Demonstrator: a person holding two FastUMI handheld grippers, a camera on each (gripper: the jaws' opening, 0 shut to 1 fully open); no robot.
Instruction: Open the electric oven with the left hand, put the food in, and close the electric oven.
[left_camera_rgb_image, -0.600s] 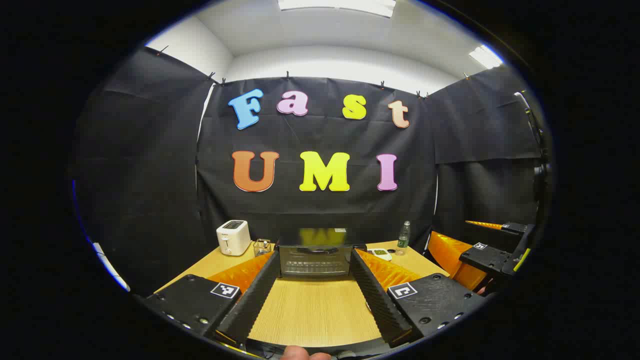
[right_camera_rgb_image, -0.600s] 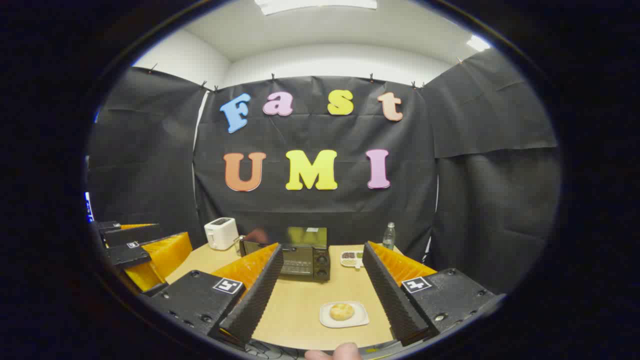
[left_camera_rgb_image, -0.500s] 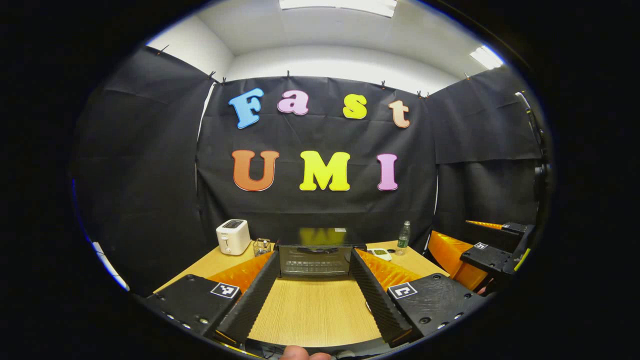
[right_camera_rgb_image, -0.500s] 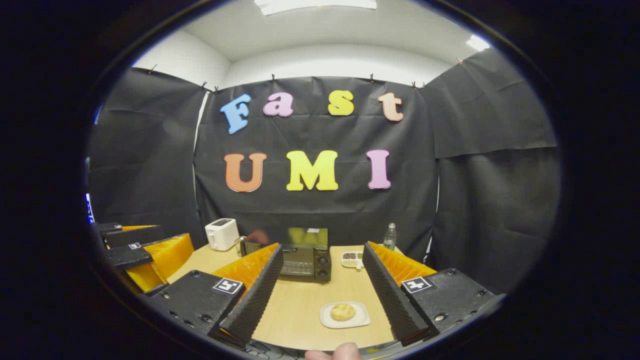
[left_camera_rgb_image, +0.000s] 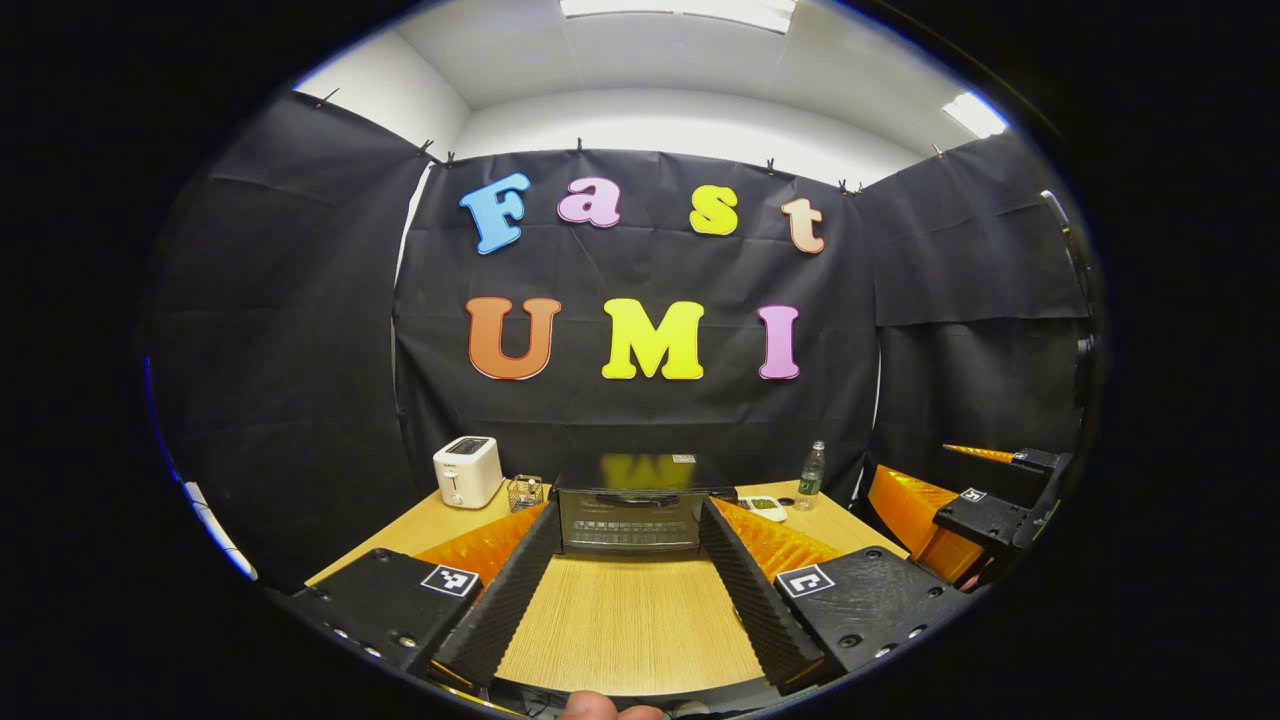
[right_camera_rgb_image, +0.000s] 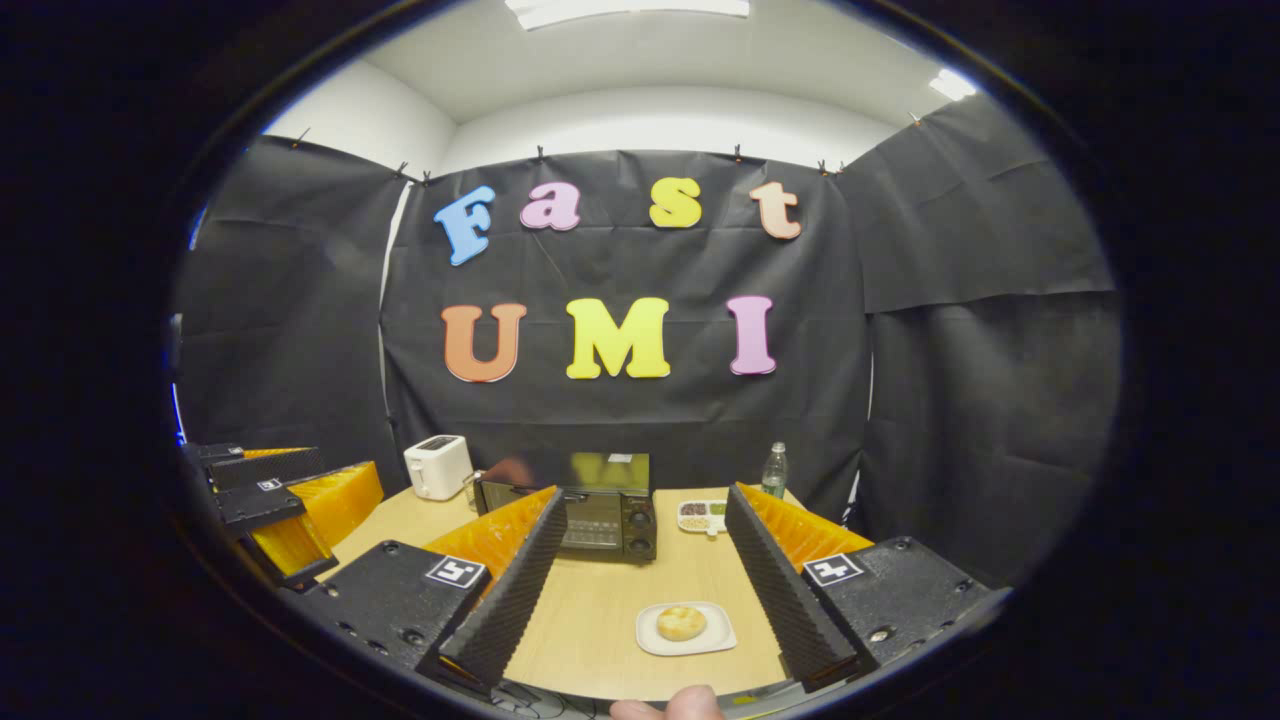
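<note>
While drifting only slightly since half a second ago, left claw (left_camera_rgb_image: 628, 590) faces closed oven (left_camera_rgb_image: 629, 519) at counter (left_camera_rgb_image: 630, 625) back, fingers apart, empty. Right claw (right_camera_rgb_image: 645, 588) likewise apart above plated food (right_camera_rgb_image: 681, 623), probably bread. Door opening not begun.

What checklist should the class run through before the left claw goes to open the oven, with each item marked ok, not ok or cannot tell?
1. Left claw open and empty: ok.
2. Oven lined up between the left claw's fingers, farther down the table: ok.
3. Oven door shut, so opening remains to be done: ok.
4. Door handle located: cannot tell, too small and dark.
5. Bun ready on its plate, between the fingers of the open right claw: ok.
6. Bare table between plate and oven: ok.
</note>
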